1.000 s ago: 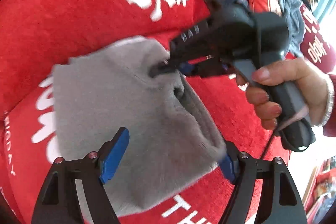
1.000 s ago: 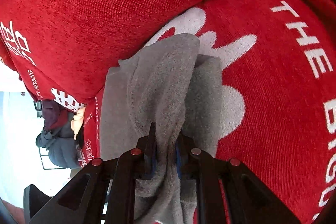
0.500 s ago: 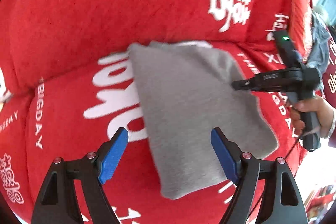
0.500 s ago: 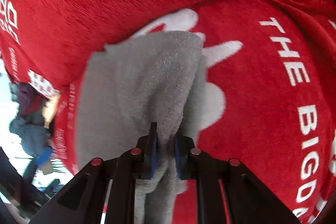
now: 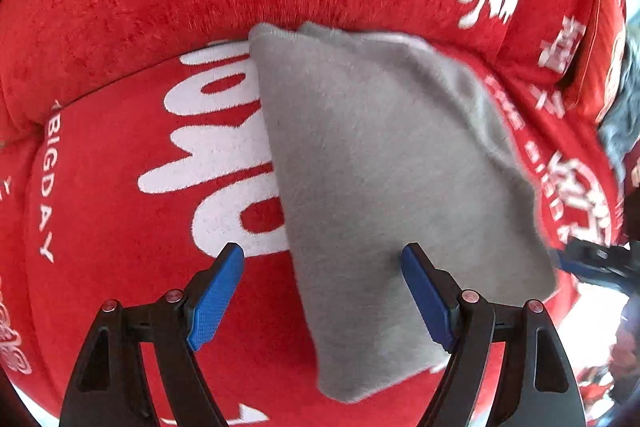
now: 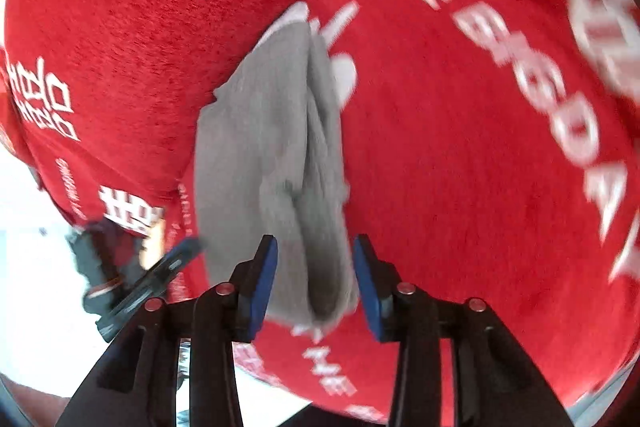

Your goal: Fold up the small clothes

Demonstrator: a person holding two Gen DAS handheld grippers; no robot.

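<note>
Now that your right gripper (image 6: 316,283) has just opened off the folded grey cloth (image 5: 384,187), your wide-open, empty left gripper (image 5: 322,297) should take its six o'clock edge.

Left wrist view: the folded grey fleece cloth (image 5: 384,187) covers part of the large white lettering on the red plush cushion (image 5: 120,187); its near right corner lies behind a blue-padded finger (image 5: 426,301). The other black handheld gripper (image 5: 600,263) is cut off at the right edge, and a blurred grey-blue bundle (image 5: 624,107) there cannot be identified. Right wrist view: white lettering at the right is motion-blurred; a dark heap (image 6: 104,259) at the left is too smeared to tell.
</note>
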